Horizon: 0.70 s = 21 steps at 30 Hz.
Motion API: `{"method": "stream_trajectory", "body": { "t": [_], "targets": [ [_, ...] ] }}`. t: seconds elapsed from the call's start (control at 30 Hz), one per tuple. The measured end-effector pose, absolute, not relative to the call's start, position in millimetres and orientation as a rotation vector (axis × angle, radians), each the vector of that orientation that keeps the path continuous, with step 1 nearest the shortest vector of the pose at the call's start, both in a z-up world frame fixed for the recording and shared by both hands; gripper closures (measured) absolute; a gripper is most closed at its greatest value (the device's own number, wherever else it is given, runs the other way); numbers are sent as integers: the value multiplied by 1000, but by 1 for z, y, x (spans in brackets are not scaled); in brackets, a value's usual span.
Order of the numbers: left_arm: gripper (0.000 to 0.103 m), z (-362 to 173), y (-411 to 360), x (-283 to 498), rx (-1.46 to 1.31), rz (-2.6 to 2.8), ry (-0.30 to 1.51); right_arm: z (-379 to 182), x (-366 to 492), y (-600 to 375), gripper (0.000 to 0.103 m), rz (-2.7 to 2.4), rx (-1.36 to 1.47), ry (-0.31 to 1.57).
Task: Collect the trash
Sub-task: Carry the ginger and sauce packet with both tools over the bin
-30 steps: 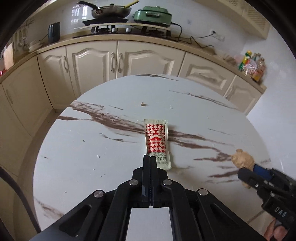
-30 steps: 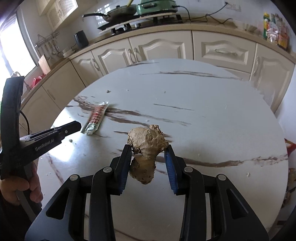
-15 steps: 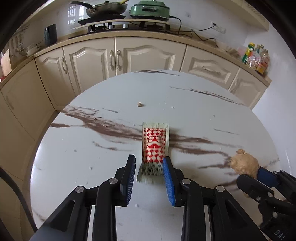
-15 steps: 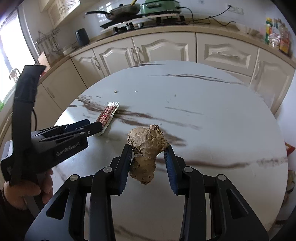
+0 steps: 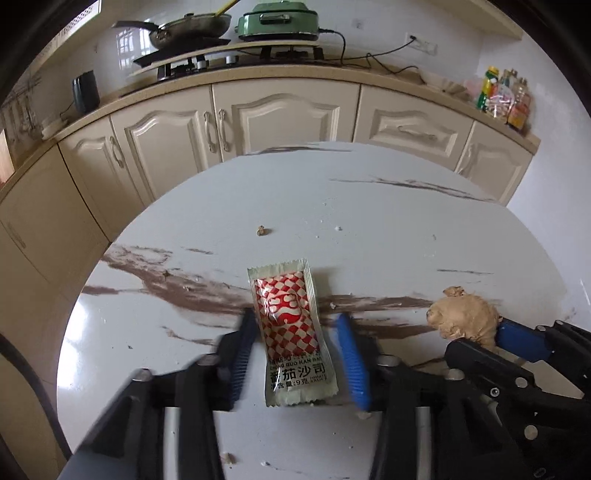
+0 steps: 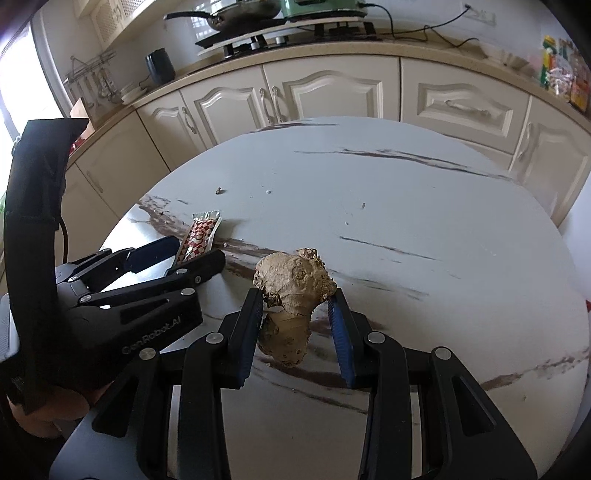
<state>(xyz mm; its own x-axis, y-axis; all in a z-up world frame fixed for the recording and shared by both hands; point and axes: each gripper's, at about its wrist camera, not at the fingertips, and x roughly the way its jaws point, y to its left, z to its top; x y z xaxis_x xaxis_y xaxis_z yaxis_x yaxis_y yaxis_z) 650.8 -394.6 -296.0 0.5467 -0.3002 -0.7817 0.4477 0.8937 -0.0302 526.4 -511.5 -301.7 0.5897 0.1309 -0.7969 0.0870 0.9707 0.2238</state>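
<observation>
A red-and-white checked sauce sachet (image 5: 291,332) lies flat on the round marble table (image 5: 369,221). My left gripper (image 5: 295,319) straddles it, one blue pad on each side, and the jaws are closing with a small gap left to the packet. From the right wrist view, the sachet (image 6: 201,238) pokes out between the left gripper's (image 6: 195,249) black fingers. My right gripper (image 6: 295,295) is shut on a knobbly piece of ginger (image 6: 291,280), held just above the table (image 6: 406,221). The ginger (image 5: 461,314) and right gripper (image 5: 480,338) show at the left view's right edge.
Small crumbs (image 5: 261,231) lie beyond the sachet. Cream cabinets (image 5: 284,118) curve behind the table, under a counter with a stove, a pan (image 5: 188,27) and a green cooker (image 5: 277,20). Bottles (image 5: 504,98) stand far right. A hand (image 6: 48,417) holds the left gripper.
The left gripper opened from fully shut and slid forward, so the sachet now lies between its jaws. The right gripper moved along the table, keeping its hold on the ginger.
</observation>
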Motion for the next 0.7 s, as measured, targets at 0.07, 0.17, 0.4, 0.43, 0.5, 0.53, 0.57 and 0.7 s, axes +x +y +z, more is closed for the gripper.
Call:
{"method": "stream_trajectory", "body": {
  "t": [0.07, 0.17, 0.4, 0.43, 0.5, 0.53, 0.57, 0.7],
  "targets": [
    [89, -298, -395, 651, 169, -454, 897, -302, 527, -511, 68, 25, 250, 945],
    [98, -299, -383, 652, 131, -497, 915, -302, 526, -512, 68, 24, 258, 946],
    [98, -275, -363, 629, 81, -555, 840, -286, 515, -506, 68, 31, 257, 912],
    [98, -268, -358, 621, 69, -560, 821, -283, 513, -504, 68, 34, 255, 904],
    [98, -254, -346, 605, 48, -585, 785, -271, 505, -497, 68, 36, 248, 879],
    [98, -248, -341, 596, 38, -588, 766, -265, 501, -494, 68, 37, 246, 867],
    [98, -241, -334, 586, 32, -592, 745, -256, 495, -488, 68, 44, 243, 850],
    [98, -222, -294, 552, 2, -579, 685, -228, 476, -456, 68, 82, 211, 792]
  ]
}}
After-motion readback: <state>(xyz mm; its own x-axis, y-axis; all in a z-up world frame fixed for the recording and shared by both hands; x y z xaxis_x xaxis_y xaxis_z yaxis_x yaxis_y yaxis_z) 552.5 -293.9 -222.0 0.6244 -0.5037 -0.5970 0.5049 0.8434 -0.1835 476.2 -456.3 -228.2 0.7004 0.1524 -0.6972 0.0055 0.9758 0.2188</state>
